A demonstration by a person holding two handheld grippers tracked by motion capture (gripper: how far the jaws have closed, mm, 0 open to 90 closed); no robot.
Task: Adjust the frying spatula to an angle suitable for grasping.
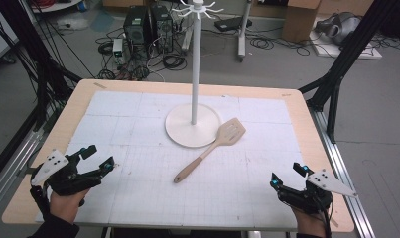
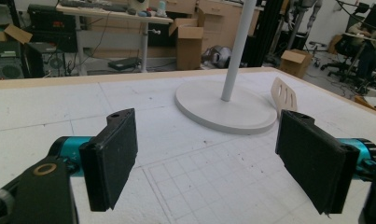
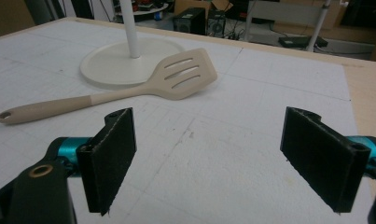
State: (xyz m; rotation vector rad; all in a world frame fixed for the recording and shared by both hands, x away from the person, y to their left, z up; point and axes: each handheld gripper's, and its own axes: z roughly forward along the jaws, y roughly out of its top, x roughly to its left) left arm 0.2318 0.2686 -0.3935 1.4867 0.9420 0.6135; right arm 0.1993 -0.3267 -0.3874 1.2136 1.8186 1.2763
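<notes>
A: Where's the work at?
B: Nothing's held. The white hook stand [image 1: 193, 119] is central; the slotted spatula [image 1: 210, 149] lies with its head touching the stand's base.
A: Grippers?
B: Left gripper [image 1: 100, 157] and right gripper [image 1: 286, 176] both gape empty, well short of the stand. Next: reach for the handle.

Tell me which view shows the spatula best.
Right gripper view: the whole spatula lies close, slots and handle hole clear. High view shows it whole but small. Left gripper view catches just its slotted blade.
</notes>
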